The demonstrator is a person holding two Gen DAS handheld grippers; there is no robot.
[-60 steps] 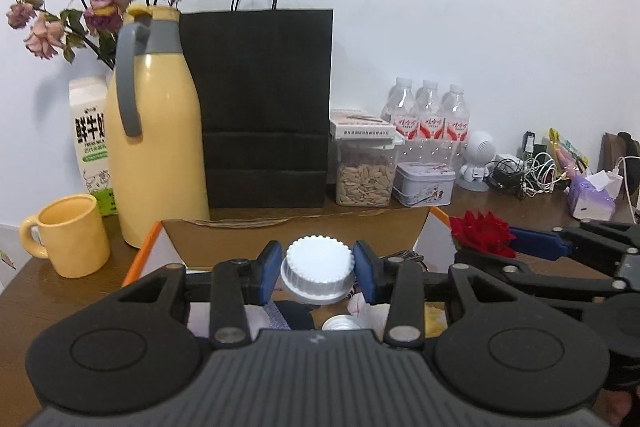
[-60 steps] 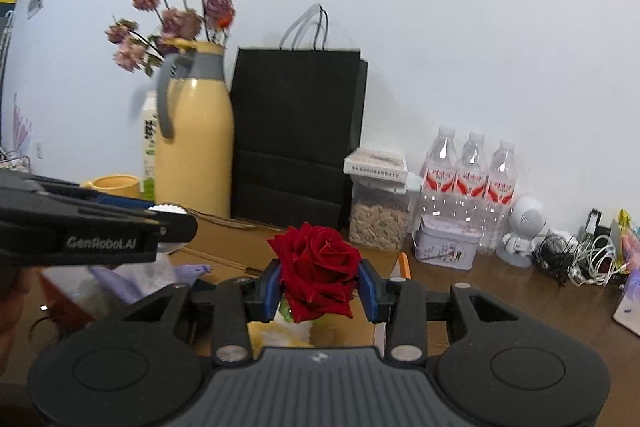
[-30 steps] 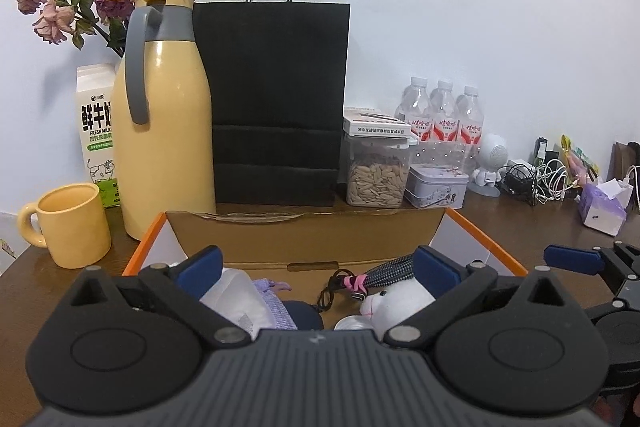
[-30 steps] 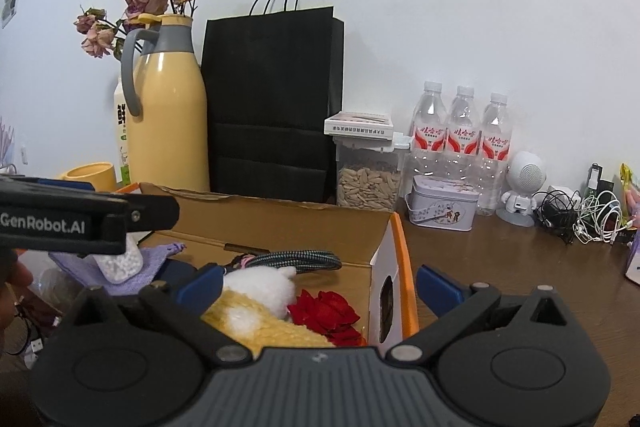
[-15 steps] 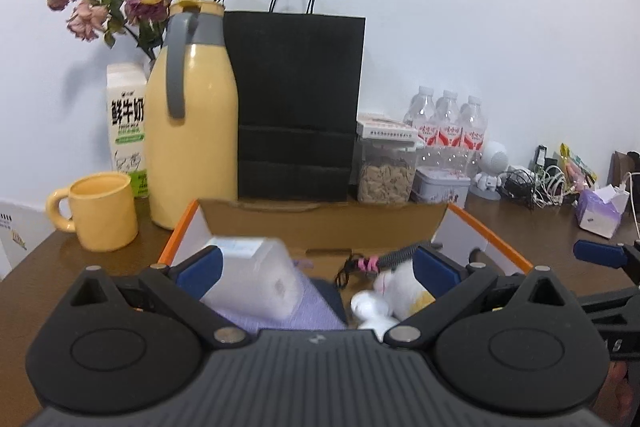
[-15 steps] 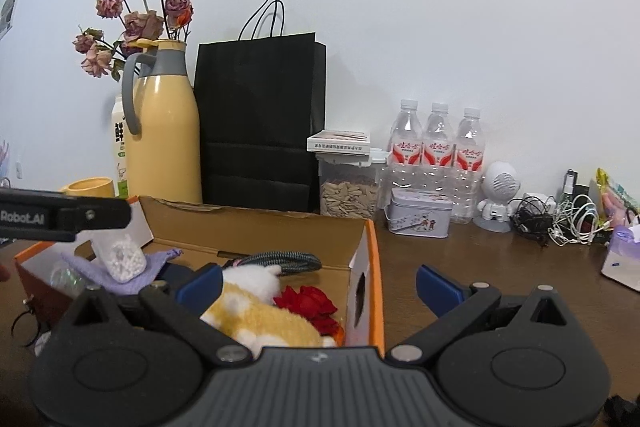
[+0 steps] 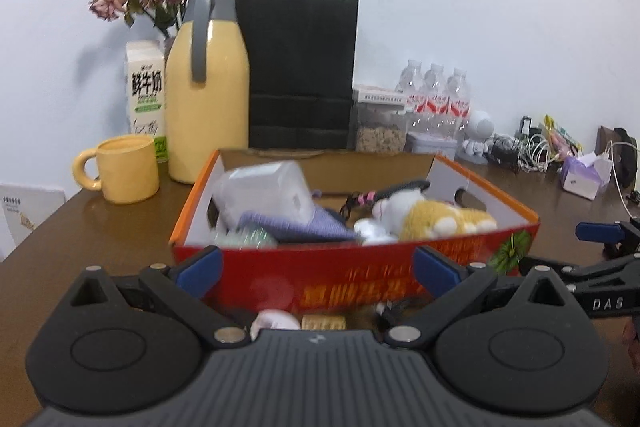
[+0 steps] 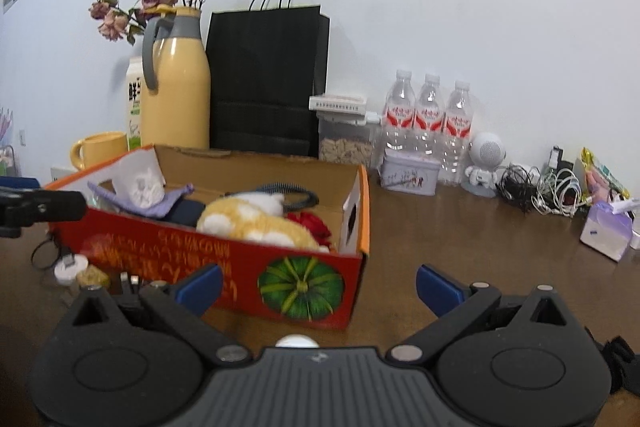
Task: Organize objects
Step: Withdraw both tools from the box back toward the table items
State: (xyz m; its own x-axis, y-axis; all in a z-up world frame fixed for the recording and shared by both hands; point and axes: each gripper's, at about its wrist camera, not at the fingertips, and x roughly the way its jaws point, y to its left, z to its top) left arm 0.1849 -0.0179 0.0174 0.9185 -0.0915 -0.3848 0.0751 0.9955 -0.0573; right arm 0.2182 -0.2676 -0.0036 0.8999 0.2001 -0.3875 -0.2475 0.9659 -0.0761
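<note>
A red cardboard box (image 7: 360, 279) with an orange rim stands in the middle of the brown table. Inside lie a clear plastic jar (image 7: 266, 193) with a white lid, a purple cloth (image 7: 296, 227), a yellow and white plush toy (image 7: 436, 217) and a red rose (image 8: 310, 223) at the right end. My left gripper (image 7: 316, 269) is open and empty, just short of the box's near wall. My right gripper (image 8: 318, 285) is also open and empty, in front of the box's right corner with the green pumpkin print (image 8: 300, 285).
Behind the box stand a yellow jug (image 7: 208, 99) with dried flowers, a yellow mug (image 7: 124, 169), a milk carton (image 7: 146, 95), a black paper bag (image 7: 300, 75), a seed container (image 8: 346, 139), water bottles (image 8: 428, 123) and a tin (image 8: 408, 173). Cables (image 8: 536, 189) and a tissue pack (image 8: 606, 229) lie right. Small items (image 8: 76, 269) sit before the box.
Two seconds ago the left gripper held the jar and the right held the rose; both were let go into the box. Both grippers have since drawn back, bringing the box's red front into view.
</note>
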